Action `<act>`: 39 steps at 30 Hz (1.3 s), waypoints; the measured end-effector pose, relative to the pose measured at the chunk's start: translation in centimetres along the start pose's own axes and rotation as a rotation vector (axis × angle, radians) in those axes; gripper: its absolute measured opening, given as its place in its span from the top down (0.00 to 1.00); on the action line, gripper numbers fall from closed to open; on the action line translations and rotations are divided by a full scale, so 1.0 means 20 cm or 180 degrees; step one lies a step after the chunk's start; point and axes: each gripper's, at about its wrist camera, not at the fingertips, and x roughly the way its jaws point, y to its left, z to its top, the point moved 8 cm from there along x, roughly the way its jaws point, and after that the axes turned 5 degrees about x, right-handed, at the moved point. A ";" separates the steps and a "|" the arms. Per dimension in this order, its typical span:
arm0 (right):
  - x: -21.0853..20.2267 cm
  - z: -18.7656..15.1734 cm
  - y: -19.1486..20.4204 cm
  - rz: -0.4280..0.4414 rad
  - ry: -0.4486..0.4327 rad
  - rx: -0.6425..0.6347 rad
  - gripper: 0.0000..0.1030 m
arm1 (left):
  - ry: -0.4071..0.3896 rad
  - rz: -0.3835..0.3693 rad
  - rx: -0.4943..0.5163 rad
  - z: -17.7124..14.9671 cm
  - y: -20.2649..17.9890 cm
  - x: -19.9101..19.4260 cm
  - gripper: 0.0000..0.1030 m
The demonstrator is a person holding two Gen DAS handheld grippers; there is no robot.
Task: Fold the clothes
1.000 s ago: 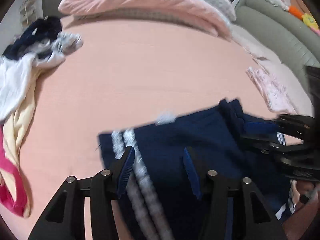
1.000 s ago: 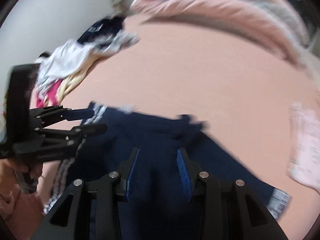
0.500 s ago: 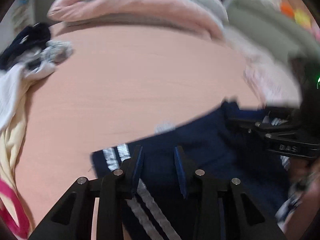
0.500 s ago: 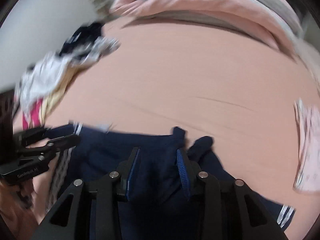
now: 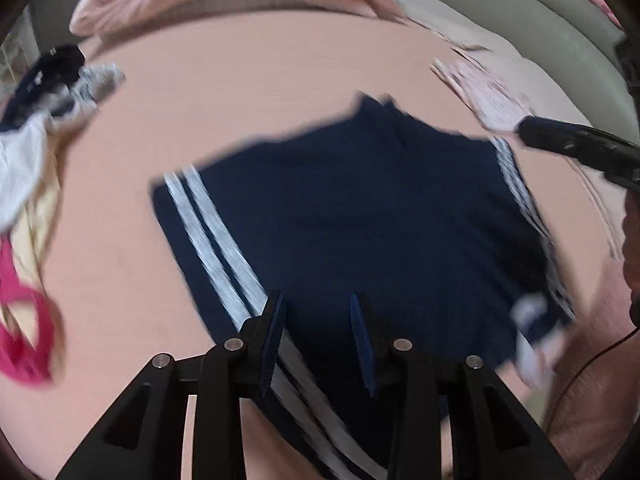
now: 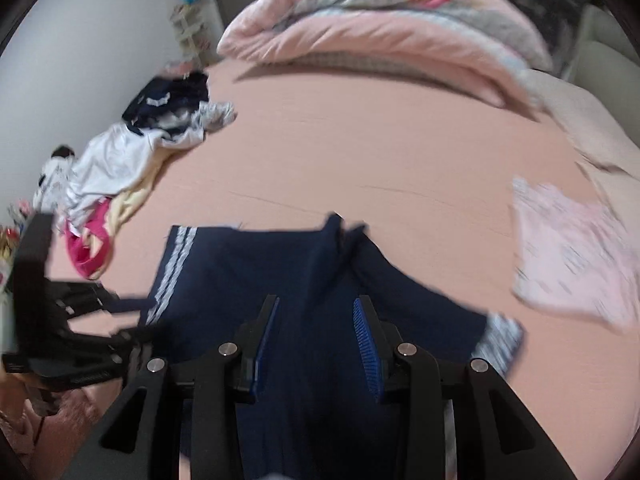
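The navy shorts (image 5: 360, 216) with white side stripes (image 5: 208, 232) lie spread on the pink bed sheet (image 5: 248, 92), close to its near edge and about midway along it. Their waist is towards the near edge and the two leg openings point towards the far edge.

The left gripper (image 5: 316, 336) hangs over the shorts' near part, by the striped left side. Its jaws stand moderately apart, with dark cloth showing in the gap between the blue pads (image 5: 274, 336). Whether the pads touch the fabric cannot be told; nothing is pinched between them.

The right gripper (image 6: 316, 336) sits over the middle of the shorts near the waist. Its jaws are likewise parted to a middling width, and navy fabric fills the view between the fingers (image 6: 366, 336) without being clamped. In the left wrist view this gripper shows only as a dark shape at the right, beside the shorts' right stripe, with part of a hand (image 5: 630, 248) behind it.

A folded pale pink patterned garment (image 6: 572, 248) lies near the right edge of the sheet, apart from the shorts. A heap of unfolded clothes (image 6: 120, 168), white, cream, magenta and dark blue, lies along the left edge. A rolled pink quilt (image 6: 380, 28) runs across the far edge.
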 end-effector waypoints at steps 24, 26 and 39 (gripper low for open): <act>-0.12 -0.86 -0.52 -0.0886 0.0437 0.0418 0.63 | -0.0132 0.0784 0.0015 -0.37 -0.24 -0.09 0.70; -0.14 -0.84 -0.57 -0.0867 0.0395 0.0635 0.63 | -0.0059 0.0871 -0.0010 -0.40 -0.20 -0.07 0.70; -0.08 -0.84 -0.47 -0.0571 0.0441 0.0767 0.60 | -0.0246 0.0476 -0.0145 -0.37 -0.25 -0.13 0.70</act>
